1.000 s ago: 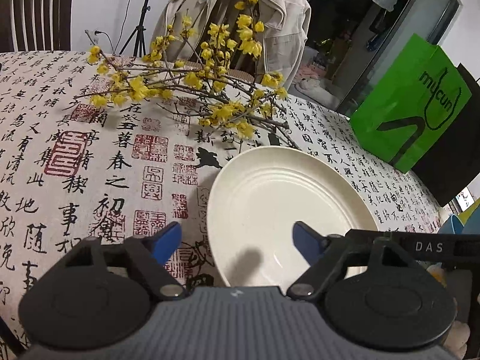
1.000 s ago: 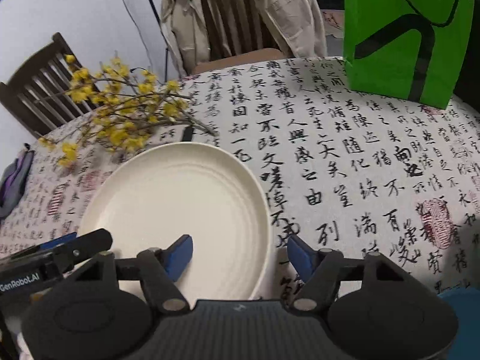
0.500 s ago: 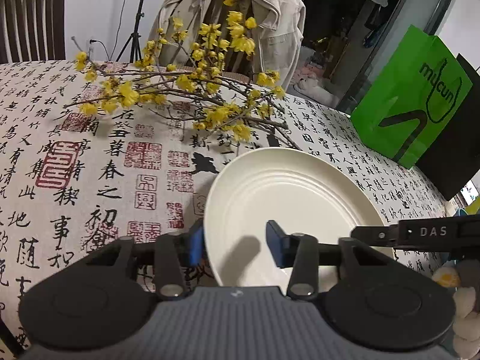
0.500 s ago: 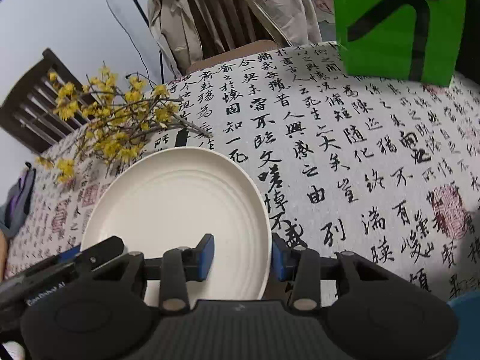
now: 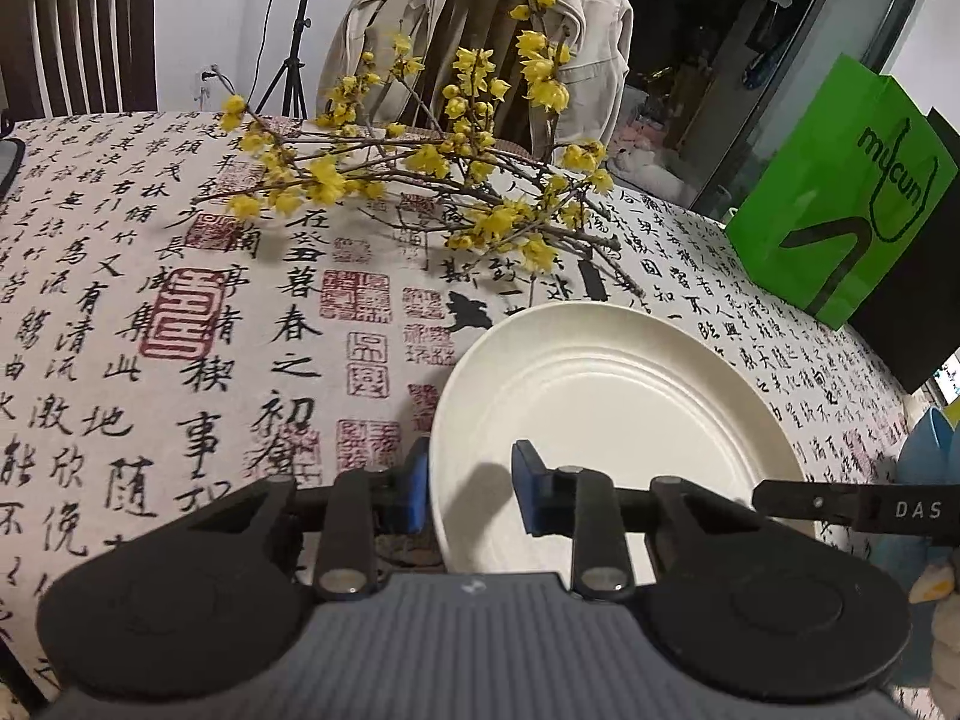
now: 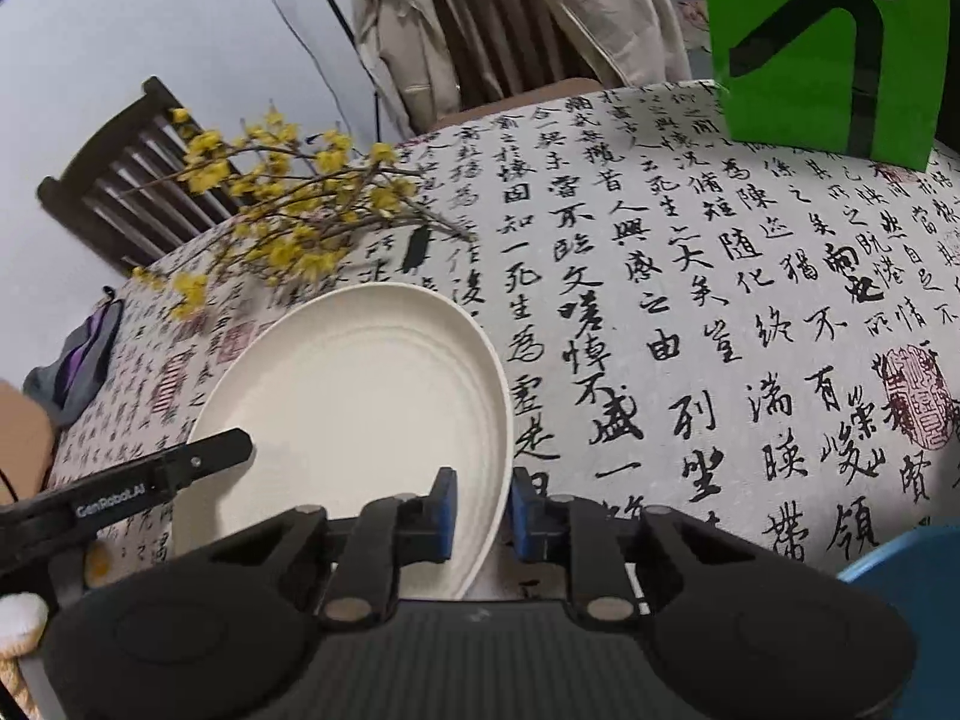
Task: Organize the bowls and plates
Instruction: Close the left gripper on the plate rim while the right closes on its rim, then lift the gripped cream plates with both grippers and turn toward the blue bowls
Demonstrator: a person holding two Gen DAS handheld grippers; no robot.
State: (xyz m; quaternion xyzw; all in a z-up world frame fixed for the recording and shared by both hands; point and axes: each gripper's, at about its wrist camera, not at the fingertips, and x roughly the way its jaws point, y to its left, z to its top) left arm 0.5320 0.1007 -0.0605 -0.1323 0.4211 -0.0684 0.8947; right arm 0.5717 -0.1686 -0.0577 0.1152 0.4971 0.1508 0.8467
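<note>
Two hand-held grippers angle steeply down over a cream plate point(image 5: 606, 414) lying at lower centre of the frame on a table point(image 5: 120, 324) draped in a cloth printed with black calligraphy and red seals. The left gripper point(image 5: 471, 489) straddles the plate's left rim, one blue pad outside it and one over the plate's inside; its jaws have just been closing, though whether both pads press the rim cannot be told. The right gripper point(image 6: 483, 513) has clamped the plate's right rim between its blue pads, having just closed. In the right wrist view, the left tool's finger at lower left reads "GenRobot.AI"; in the left wrist view, the right tool's finger at lower right reads "DAS". A green paper bag point(image 5: 840, 192) at upper right bears "mucun", partly legible. Yellow flowering branches point(image 5: 432, 162) lie beyond the plate.
</note>
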